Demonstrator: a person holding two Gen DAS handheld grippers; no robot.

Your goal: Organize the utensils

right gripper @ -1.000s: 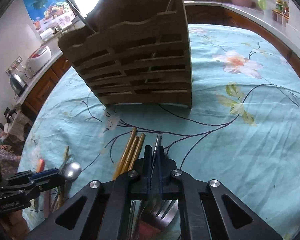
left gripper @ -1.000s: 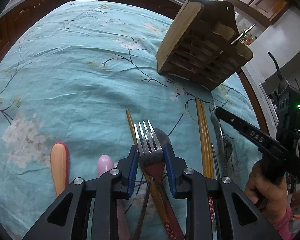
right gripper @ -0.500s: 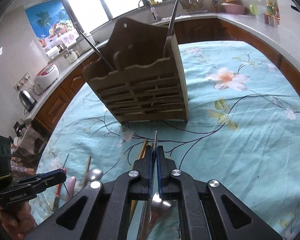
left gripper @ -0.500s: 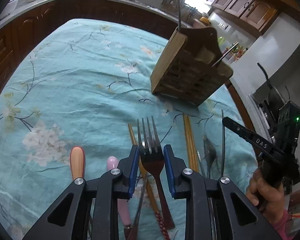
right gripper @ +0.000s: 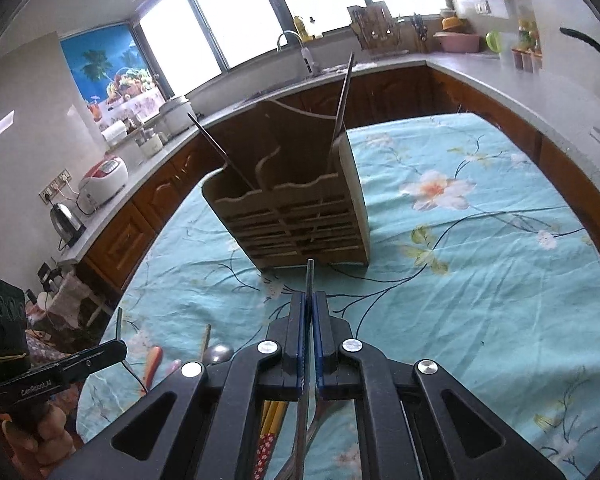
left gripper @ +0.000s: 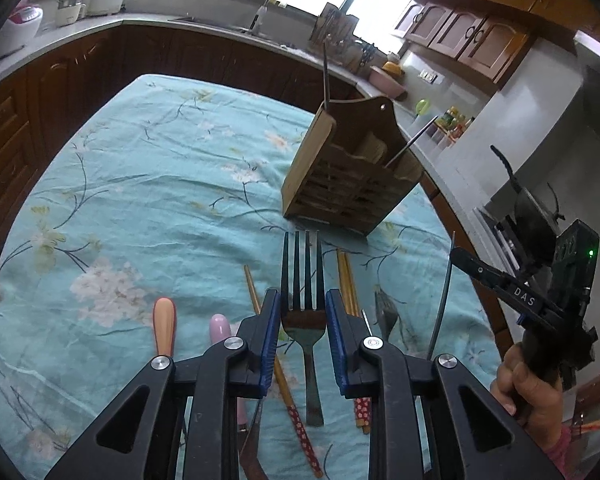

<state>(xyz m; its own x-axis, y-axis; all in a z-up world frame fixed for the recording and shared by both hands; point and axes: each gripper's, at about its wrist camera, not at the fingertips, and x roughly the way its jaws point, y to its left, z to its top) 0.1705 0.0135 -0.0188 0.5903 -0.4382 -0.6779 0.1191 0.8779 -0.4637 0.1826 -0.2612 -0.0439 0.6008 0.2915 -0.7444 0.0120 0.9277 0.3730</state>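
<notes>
Left gripper (left gripper: 303,316) pinches a fork (left gripper: 303,276) by its head, tines pointing far, above the tablecloth (left gripper: 140,200). Right gripper (right gripper: 308,312), jaws pressed together, pinches a thin metal utensil (right gripper: 309,276). The wooden holder (left gripper: 348,184) stands far of both; chopsticks (left gripper: 348,280) lie near it.

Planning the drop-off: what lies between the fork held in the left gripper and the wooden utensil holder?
Left wrist view: only bare floral tablecloth between fork and wooden utensil holder; the yellow chopsticks lie just to the side.
</notes>
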